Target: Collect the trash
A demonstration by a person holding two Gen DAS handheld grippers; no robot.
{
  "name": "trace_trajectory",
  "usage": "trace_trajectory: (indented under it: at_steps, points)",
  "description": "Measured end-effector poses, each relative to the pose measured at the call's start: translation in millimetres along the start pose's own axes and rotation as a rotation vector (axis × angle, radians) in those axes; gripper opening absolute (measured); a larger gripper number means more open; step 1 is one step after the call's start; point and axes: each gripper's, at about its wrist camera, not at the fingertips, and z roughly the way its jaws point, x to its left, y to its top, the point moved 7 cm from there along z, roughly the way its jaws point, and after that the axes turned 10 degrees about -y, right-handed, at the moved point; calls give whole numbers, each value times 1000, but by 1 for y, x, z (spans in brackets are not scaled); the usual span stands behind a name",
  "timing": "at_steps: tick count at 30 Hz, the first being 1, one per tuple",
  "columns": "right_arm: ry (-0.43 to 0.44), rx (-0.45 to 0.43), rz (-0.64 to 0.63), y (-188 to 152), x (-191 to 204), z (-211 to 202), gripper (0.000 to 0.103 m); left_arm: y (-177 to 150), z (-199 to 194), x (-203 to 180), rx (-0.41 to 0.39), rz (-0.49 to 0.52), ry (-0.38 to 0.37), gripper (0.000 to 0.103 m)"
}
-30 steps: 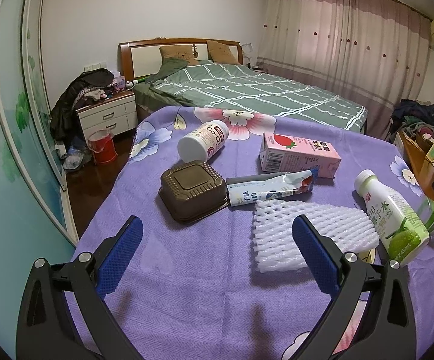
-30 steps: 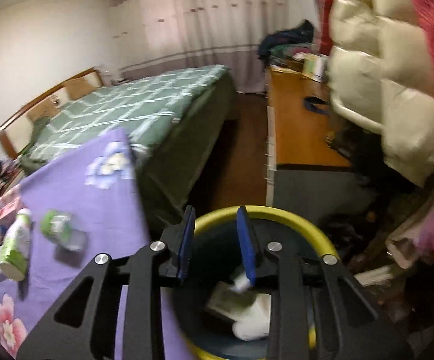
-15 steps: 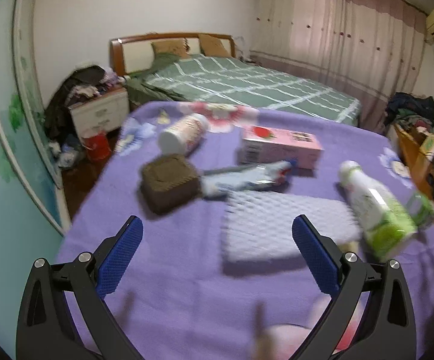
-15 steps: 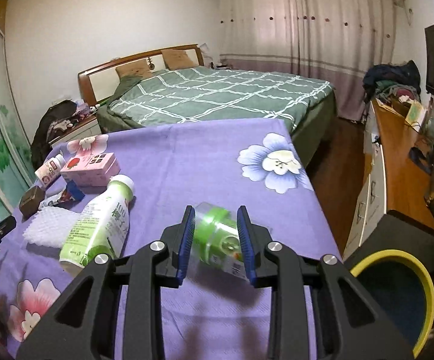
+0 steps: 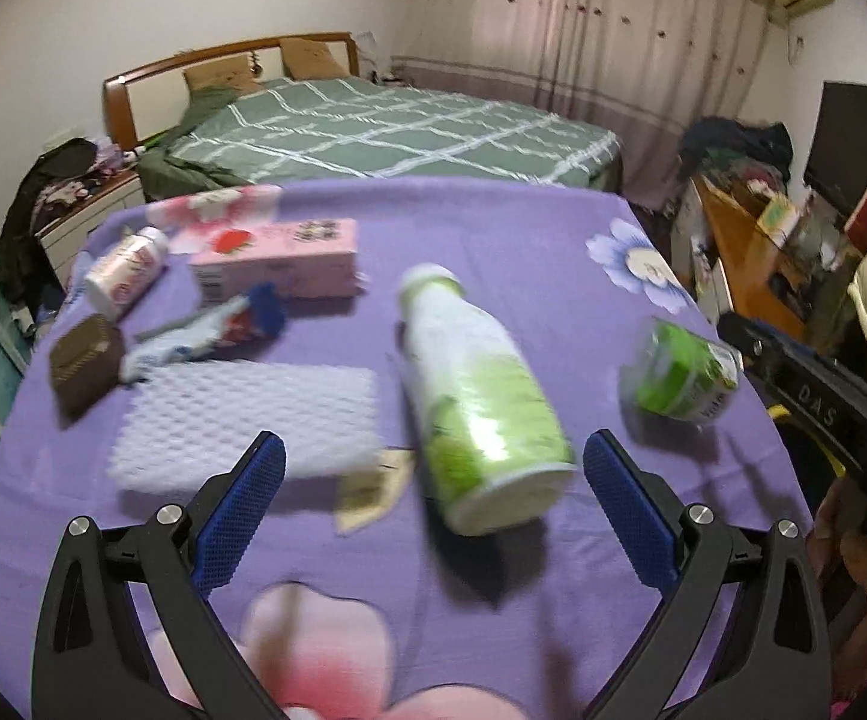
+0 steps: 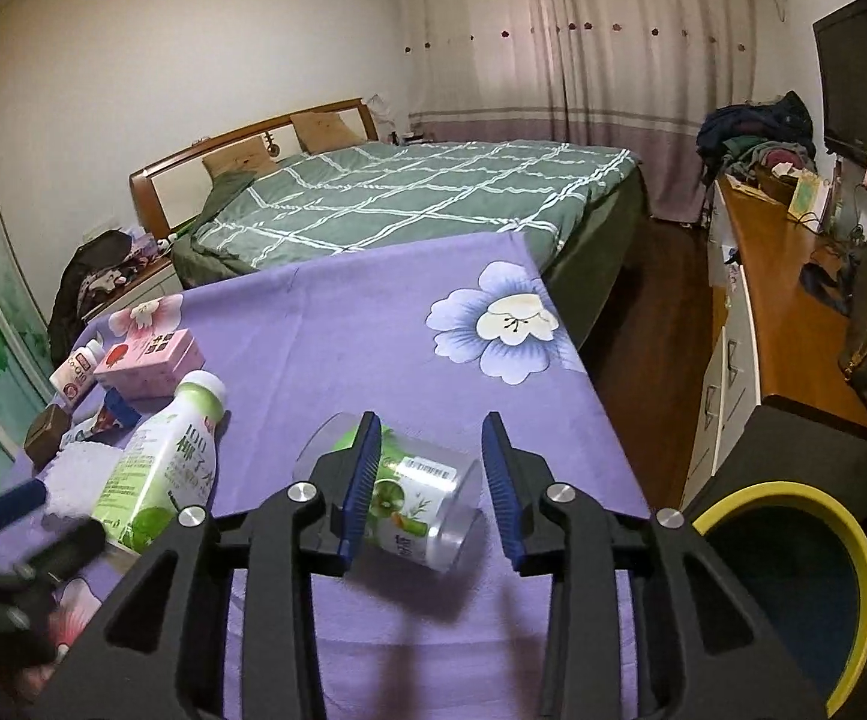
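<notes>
Trash lies on a purple flowered tablecloth point(image 5: 493, 228). A white and green bottle point(image 5: 481, 402) lies on its side just ahead of my open, empty left gripper point(image 5: 430, 501); it also shows in the right wrist view point(image 6: 163, 468). A clear cup with a green label point(image 6: 415, 498) lies tipped between the fingers of my open right gripper point(image 6: 433, 486); it shows in the left wrist view point(image 5: 682, 372) too. Further left are white foam netting point(image 5: 247, 414), a brown box point(image 5: 85, 357), a snack wrapper point(image 5: 211, 330), a pink carton point(image 5: 277, 261) and a small white bottle point(image 5: 124, 276).
A yellow-rimmed blue bin point(image 6: 793, 570) stands on the floor right of the table. A green bed point(image 6: 409, 204) lies beyond the table. A wooden desk point(image 6: 787, 276) runs along the right wall. A small paper scrap point(image 5: 373, 489) lies near the left gripper.
My right gripper swung from over the bin back to the table and opened around the green-label cup. My left gripper moved right, from the brown box and netting to the white and green bottle.
</notes>
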Motion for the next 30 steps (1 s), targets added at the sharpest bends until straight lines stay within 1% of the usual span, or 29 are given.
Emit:
trace_trajectory:
  at_steps: [4, 6, 8, 13, 15, 17, 18, 21, 24, 30]
  points:
    - [3, -7, 16, 2, -5, -2, 34, -4, 13, -14, 19, 21, 22, 98]
    - [4, -10, 20, 3, -6, -3, 34, -4, 19, -14, 28, 16, 34, 92]
    - [4, -11, 19, 3, -6, -3, 34, -2, 26, -17, 35, 18, 41, 83]
    - [4, -11, 20, 3, -5, -3, 34, -3, 37, -17, 61, 30, 67, 76]
    - [4, -10, 21, 3, -5, -3, 34, -4, 40, -18, 63, 36, 73, 71]
    - [4, -10, 21, 3, -5, -2, 34, -4, 41, -17, 64, 31, 66, 59]
    - [3, -10, 21, 3, -5, -2, 34, -3, 41, -16, 63, 27, 63, 56]
    - [3, -10, 23, 3, -6, -2, 34, -1, 36, -13, 43, 20, 68, 54]
    - [0, -11, 28, 3, -7, -2, 34, 4, 26, -11, 15, 35, 85, 52]
    - [-6, -17, 45, 4, -11, -3, 34, 22, -12, -19, -72, 87, 86, 52]
